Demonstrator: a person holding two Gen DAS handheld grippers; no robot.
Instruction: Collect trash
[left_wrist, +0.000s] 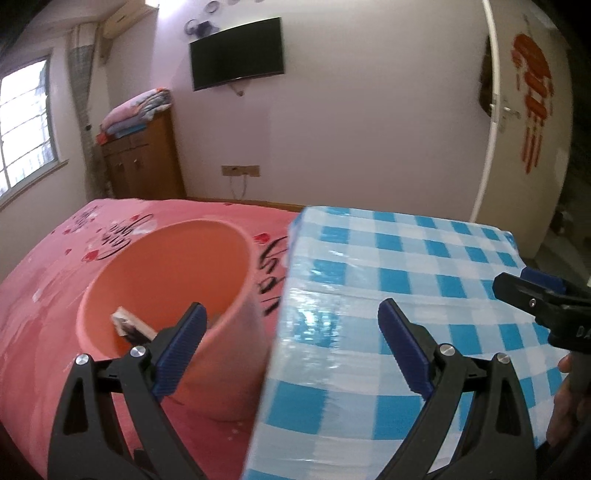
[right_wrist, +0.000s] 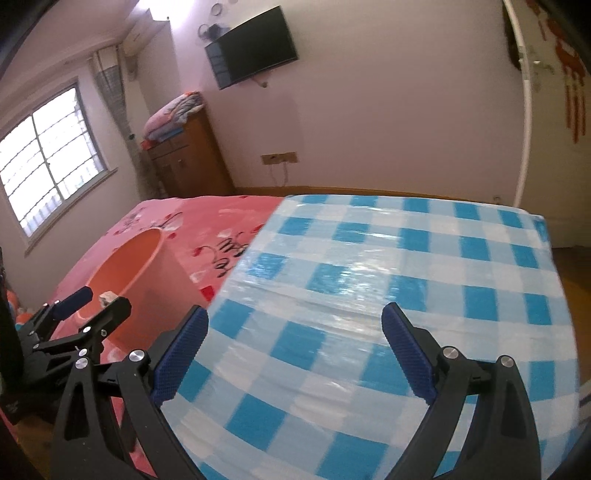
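Observation:
A pink bin (left_wrist: 166, 280) stands on the pink bedspread (left_wrist: 44, 295), close against the left edge of a table with a blue-and-white checked cover (left_wrist: 424, 266). A small white-and-dark scrap (left_wrist: 127, 325) lies inside the bin. My left gripper (left_wrist: 291, 304) is open and empty, straddling the bin's right wall and the table's edge. Over the checked cover (right_wrist: 369, 258) my right gripper (right_wrist: 295, 308) is open with nothing between its fingers. The right gripper (left_wrist: 511, 277) shows at the right edge of the left wrist view. The left gripper (right_wrist: 107, 301) appears beside the bin (right_wrist: 129, 266) in the right wrist view.
Behind the bed stand a wooden cabinet (left_wrist: 144, 162) with folded blankets on top, a wall-mounted TV (left_wrist: 236, 59) and a window (left_wrist: 22, 122) on the left. A white door (left_wrist: 524, 122) with a red decoration is at the right. A hand (left_wrist: 561, 406) shows at the lower right.

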